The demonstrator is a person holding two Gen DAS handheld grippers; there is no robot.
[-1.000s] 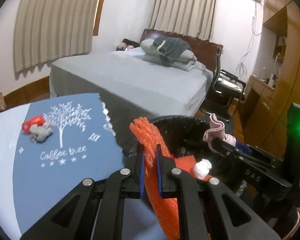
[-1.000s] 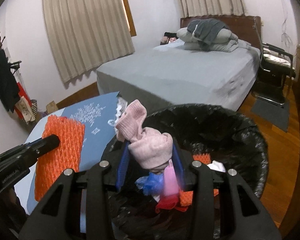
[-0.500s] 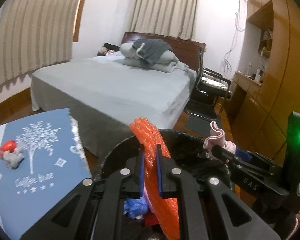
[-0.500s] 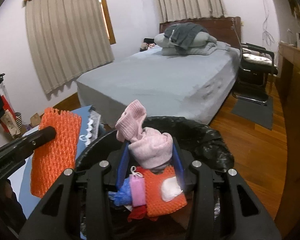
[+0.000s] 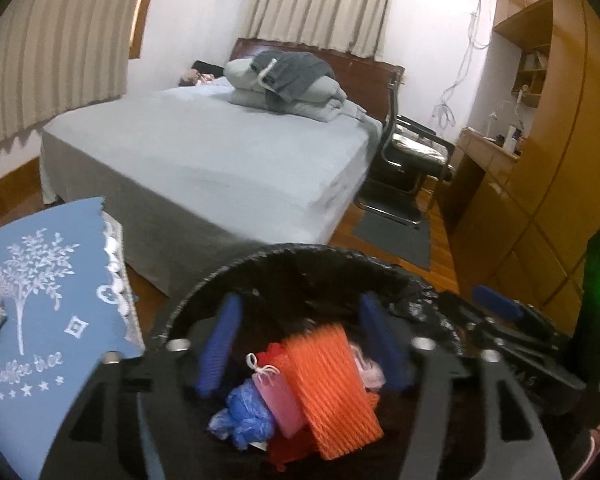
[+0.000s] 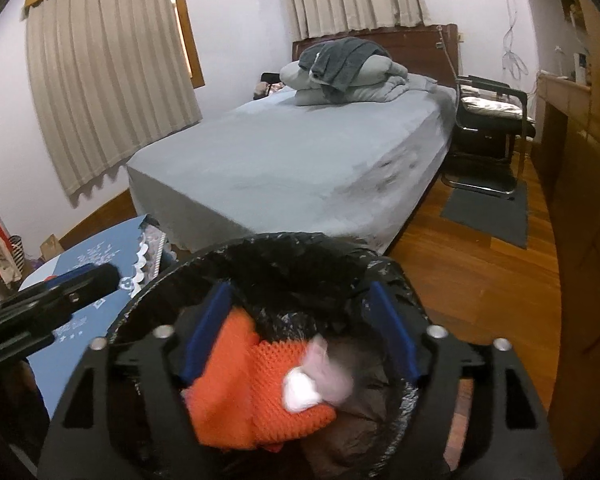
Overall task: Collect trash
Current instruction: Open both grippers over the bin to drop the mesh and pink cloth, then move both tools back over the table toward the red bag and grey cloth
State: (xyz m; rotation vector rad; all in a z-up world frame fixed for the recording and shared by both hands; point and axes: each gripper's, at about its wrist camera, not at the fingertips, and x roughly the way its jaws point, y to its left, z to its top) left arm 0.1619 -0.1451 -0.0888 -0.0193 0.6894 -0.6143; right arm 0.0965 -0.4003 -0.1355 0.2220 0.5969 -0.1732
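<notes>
Both jaws apart over the trash bin

The left gripper (image 5: 304, 344) and right gripper (image 6: 300, 332) have just been opening, nothing between them; the orange foam net (image 5: 332, 388) lies in the trash bin (image 5: 300, 256), long axis pointing away, beside the tabletop (image 5: 40, 320).

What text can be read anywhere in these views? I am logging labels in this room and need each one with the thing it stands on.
"Coffee tree": white script under a tree drawing on the blue tablecloth.
"AS": partial white letters on the right claw body; the rest is cut off.
The same tablecloth print in the right wrist view is too blurred to read.
</notes>
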